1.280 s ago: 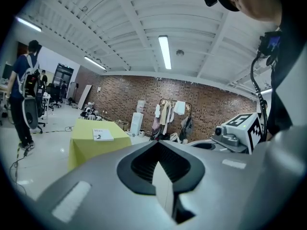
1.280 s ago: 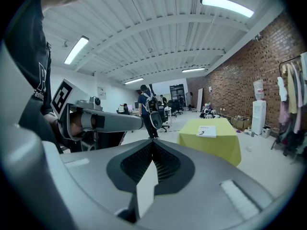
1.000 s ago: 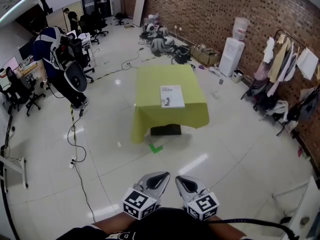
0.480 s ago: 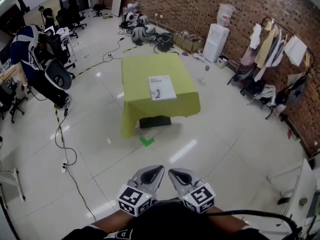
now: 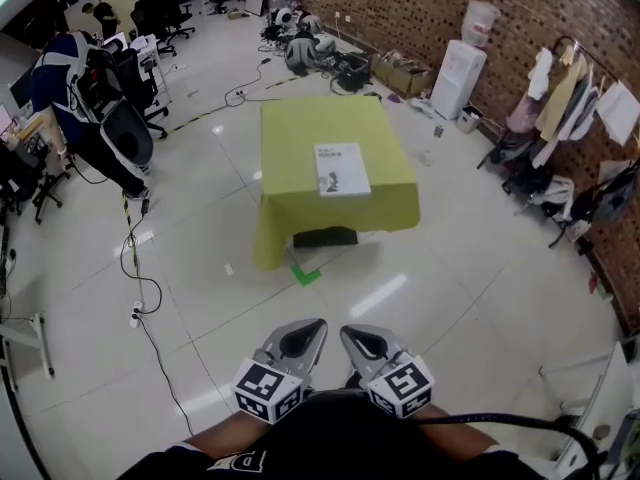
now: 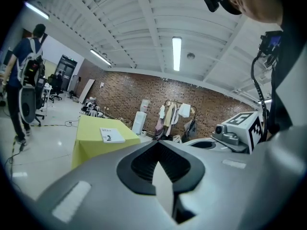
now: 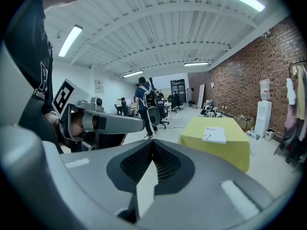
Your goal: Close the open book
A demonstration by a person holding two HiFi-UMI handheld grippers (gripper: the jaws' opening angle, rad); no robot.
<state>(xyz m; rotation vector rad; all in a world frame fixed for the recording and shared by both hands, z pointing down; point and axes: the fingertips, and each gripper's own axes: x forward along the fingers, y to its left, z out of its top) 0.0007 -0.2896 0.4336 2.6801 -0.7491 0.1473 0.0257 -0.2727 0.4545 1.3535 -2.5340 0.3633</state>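
Far from the yellow-draped table (image 5: 300, 133), left gripper (image 5: 309, 327) and right gripper (image 5: 351, 333), jaws pressed together, have edged nearer; the book (image 5: 341, 169) perhaps lies closed.

A book (image 5: 342, 169) lies on the yellow-green table (image 5: 300, 128).

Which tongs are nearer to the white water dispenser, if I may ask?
Right. The right tongs are on the water dispenser side; the left tongs sit beside them, further off. Both are far from it.

tablecloth (image 5: 300, 138): plain yellow-green. book (image 5: 341, 169), 12 o'clock: white cover, dark print. wall (image 5: 400, 8), 1 o'clock: red-brown brick. floor (image 5: 420, 298): pale glossy tiles.
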